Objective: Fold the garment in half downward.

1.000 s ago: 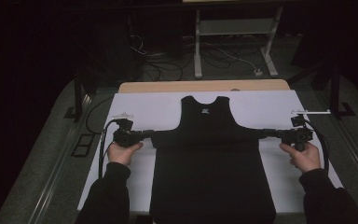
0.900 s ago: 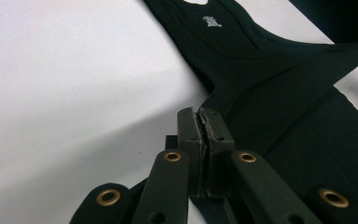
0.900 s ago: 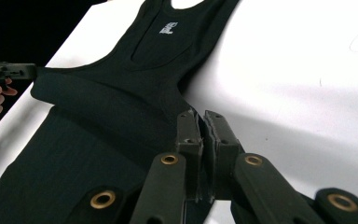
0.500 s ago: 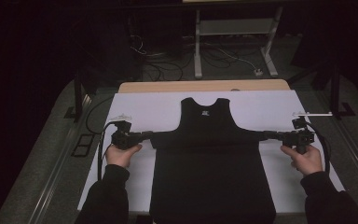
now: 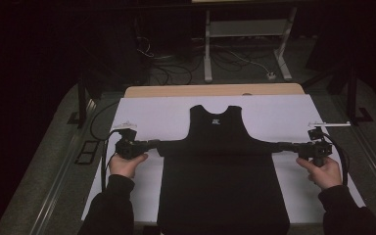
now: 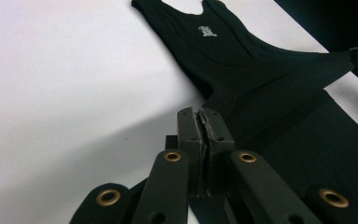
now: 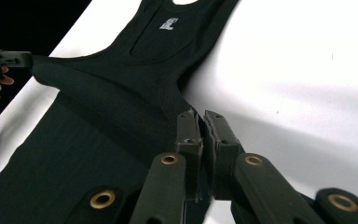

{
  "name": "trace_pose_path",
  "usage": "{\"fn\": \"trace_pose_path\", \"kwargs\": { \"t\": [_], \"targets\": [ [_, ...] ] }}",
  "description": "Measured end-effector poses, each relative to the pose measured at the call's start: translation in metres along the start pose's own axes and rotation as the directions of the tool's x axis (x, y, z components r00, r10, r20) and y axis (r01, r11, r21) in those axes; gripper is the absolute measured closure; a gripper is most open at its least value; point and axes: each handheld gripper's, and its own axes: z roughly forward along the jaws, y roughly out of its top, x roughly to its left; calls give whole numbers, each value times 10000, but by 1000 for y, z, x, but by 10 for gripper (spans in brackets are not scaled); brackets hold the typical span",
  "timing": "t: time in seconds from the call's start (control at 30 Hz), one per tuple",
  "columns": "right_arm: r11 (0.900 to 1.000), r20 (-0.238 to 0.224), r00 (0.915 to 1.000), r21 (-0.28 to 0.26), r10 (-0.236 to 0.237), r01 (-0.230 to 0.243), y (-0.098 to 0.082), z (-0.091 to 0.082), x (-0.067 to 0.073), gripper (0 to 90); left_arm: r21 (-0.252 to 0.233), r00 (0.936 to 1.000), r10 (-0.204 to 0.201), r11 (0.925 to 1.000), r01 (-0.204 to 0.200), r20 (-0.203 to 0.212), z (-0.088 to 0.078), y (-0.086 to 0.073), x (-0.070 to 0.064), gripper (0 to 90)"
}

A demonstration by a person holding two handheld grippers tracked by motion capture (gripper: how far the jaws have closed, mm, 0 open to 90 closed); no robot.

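Left tool [image 5: 152, 144] and right tool [image 5: 280, 146] — two in all — are each pressed together, pinching opposite side edges of one black tank top [image 5: 221, 171], which lies stretched flat on the white-covered table [image 5: 152, 110], neck pointing away.

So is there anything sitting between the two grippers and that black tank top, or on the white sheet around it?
Nothing visible. The left gripper and right gripper are each already shut on a side edge of the black tank top, stretching it between them. The white sheet around it shows nothing else lying on it.
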Motion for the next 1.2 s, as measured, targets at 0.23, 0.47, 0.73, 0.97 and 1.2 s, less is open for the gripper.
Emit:
{"fn": "trace_pose_path", "kwargs": {
  "t": [0.23,0.47,0.73,0.97,1.2],
  "targets": [
    [9999,-47,10000,143,-57,58,-6,-2,3,839,126,10000,-78,9999,78,47,-2,-3,-1,866],
    [9996,-65,10000,287,-62,64,-13,-5,8,838,257,9999,-36,9997,34,104,-6,-7,-5,866],
    [9986,-21,9999,515,-139,140,-21,-6,11,838,552,9998,82,9984,-93,204,-8,-10,-7,866],
    [9962,-13,9999,860,-121,122,-26,-4,13,836,1017,9995,222,9945,-242,202,-6,-14,-10,866],
    [9924,-2,10000,1229,-37,37,-30,0,12,835,1488,9989,393,9880,-424,237,-3,-18,-12,866]
  ]
}}
